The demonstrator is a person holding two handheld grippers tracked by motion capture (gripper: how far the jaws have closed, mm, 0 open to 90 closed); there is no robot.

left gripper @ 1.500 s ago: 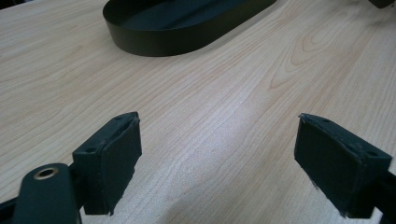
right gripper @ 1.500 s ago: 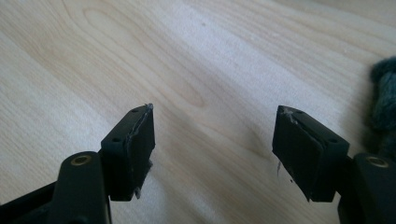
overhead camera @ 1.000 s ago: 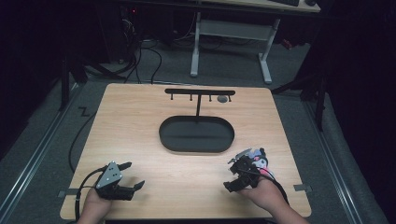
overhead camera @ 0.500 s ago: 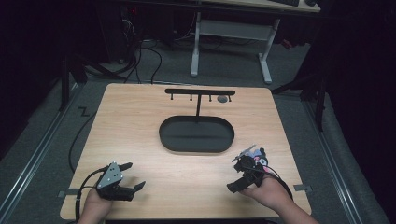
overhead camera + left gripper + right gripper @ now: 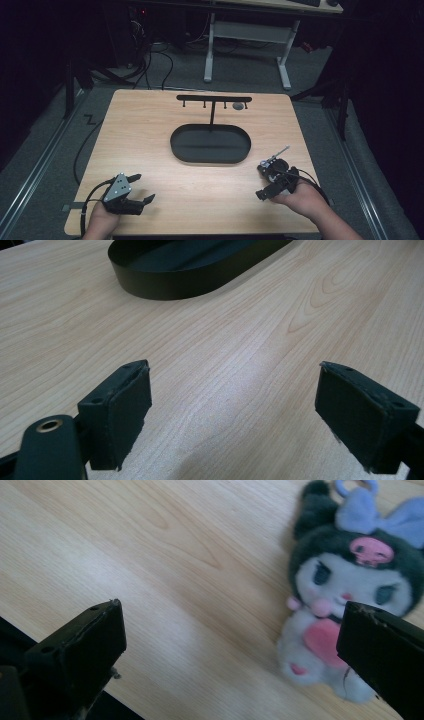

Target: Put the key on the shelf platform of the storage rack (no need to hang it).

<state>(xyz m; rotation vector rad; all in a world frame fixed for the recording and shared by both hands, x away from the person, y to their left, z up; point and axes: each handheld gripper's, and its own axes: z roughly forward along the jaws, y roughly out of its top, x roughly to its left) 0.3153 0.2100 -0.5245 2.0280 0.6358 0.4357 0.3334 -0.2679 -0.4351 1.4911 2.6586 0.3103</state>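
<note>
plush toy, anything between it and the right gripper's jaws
Nothing visible. In the right gripper view the plush toy lies flat on bare table, beside the right gripper, whose open jaws have one tip overlapping its edge.

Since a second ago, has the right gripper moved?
Yes. The right gripper has shifted toward the table's near edge and slightly right, farther from the black oval tray. Its jaws stand open.

Tray (image 5: 210, 155) mid-table (image 5: 150, 125), rack (image 5: 214, 98) behind (plush toy (image 5: 345, 600) near right tongs (image 5: 262, 181))
</note>
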